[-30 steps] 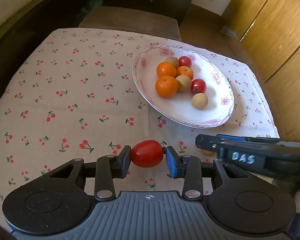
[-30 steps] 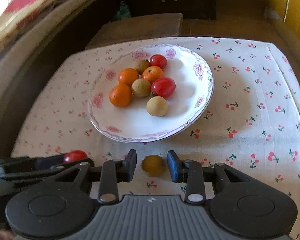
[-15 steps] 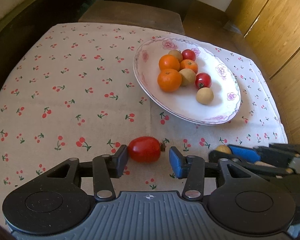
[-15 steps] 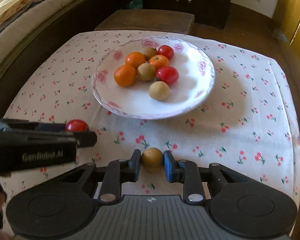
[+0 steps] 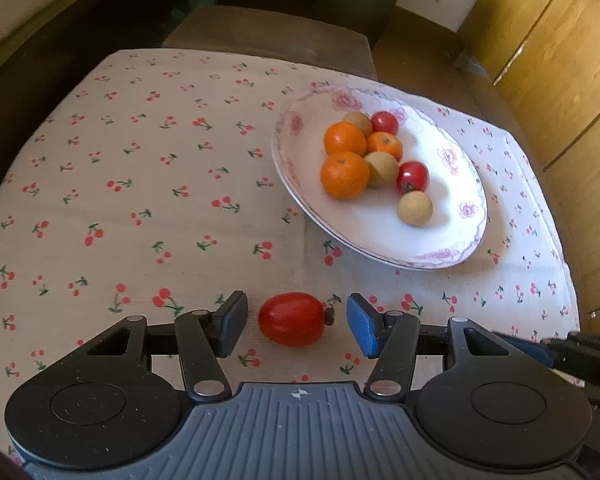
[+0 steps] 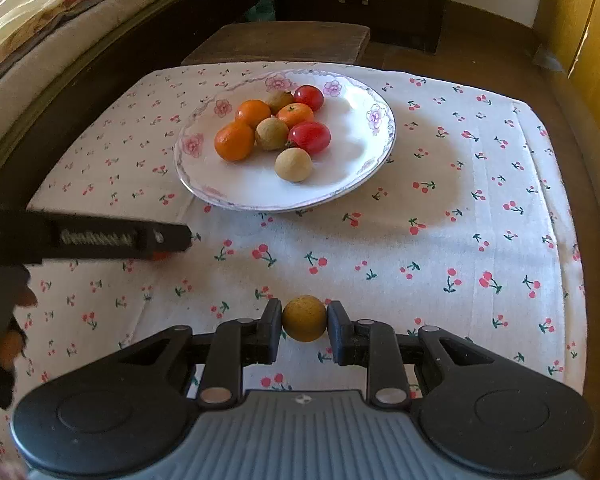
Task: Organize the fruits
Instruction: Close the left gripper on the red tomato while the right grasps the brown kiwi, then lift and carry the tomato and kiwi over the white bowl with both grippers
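A red tomato [image 5: 293,324] lies on the cherry-print tablecloth between the fingers of my left gripper [image 5: 296,325], which is open with gaps on both sides. My right gripper [image 6: 304,326] is shut on a small tan round fruit [image 6: 304,318] and holds it above the cloth. A white floral plate [image 5: 452,248] holds oranges [image 5: 345,174], red tomatoes [image 5: 412,176] and tan fruits [image 5: 415,208]; it also shows in the right wrist view [image 6: 352,188]. The left gripper's side [image 6: 100,236] shows at the left of the right wrist view.
A dark wooden stool [image 6: 280,42] stands behind the table. A sofa [image 6: 60,32] runs along the left. Wooden cabinets [image 5: 560,60] stand at the right. The table's edge [image 6: 580,240] falls off at the right.
My left gripper has opened, and the tomato now lies on the cloth. My right gripper has closed on the tan fruit and lifted it back from the plate.
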